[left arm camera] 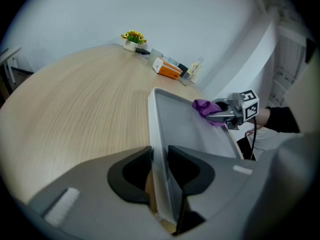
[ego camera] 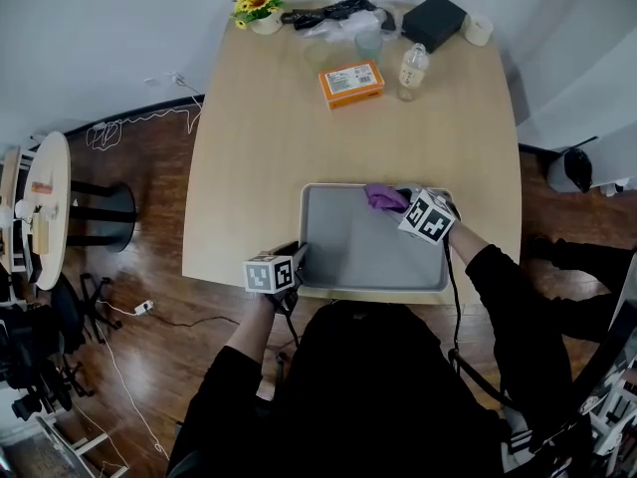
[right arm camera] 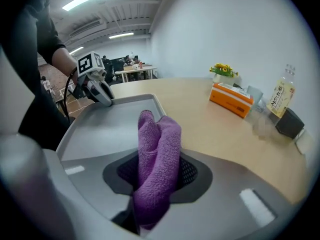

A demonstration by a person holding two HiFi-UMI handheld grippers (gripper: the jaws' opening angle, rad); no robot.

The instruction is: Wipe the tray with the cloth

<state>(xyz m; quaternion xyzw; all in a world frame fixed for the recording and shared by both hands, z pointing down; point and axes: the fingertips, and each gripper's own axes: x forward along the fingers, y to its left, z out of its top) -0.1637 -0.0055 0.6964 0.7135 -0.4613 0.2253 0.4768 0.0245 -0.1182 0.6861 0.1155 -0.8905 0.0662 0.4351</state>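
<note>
Closest to the person, the left gripper (ego camera: 295,259) pinches the near left rim of the flat grey rectangle tray (ego camera: 358,252). In the left gripper view its jaws (left arm camera: 159,165) are pressed onto that thin rim, one on each side, so the tray is pinned down.

The tray lies flat on the light wooden counter (ego camera: 249,167), right at the near edge, in front of the person. Its long side runs from left to right, and its short side points away toward the far end of the counter.

Farther in, at the far rim of the tray and a bit to the right, the right gripper (ego camera: 403,203) is squeezed shut on a fuzzy purple cloth (ego camera: 383,197). In the right gripper view the cloth (right arm camera: 157,149) sticks out in front of the jaws in a folded lump.

I think this is the wiping step. To do it well, the cloth should press flat on the tray floor and slide in long rows along the long side, going into the corners too. The left gripper should hold on tight so the tray does not skid.

At the far end of the counter are an orange box (ego camera: 350,84), a clear bottle (ego camera: 411,71), a black box (ego camera: 434,20) and a small pot of yellow flowers (ego camera: 261,6).
</note>
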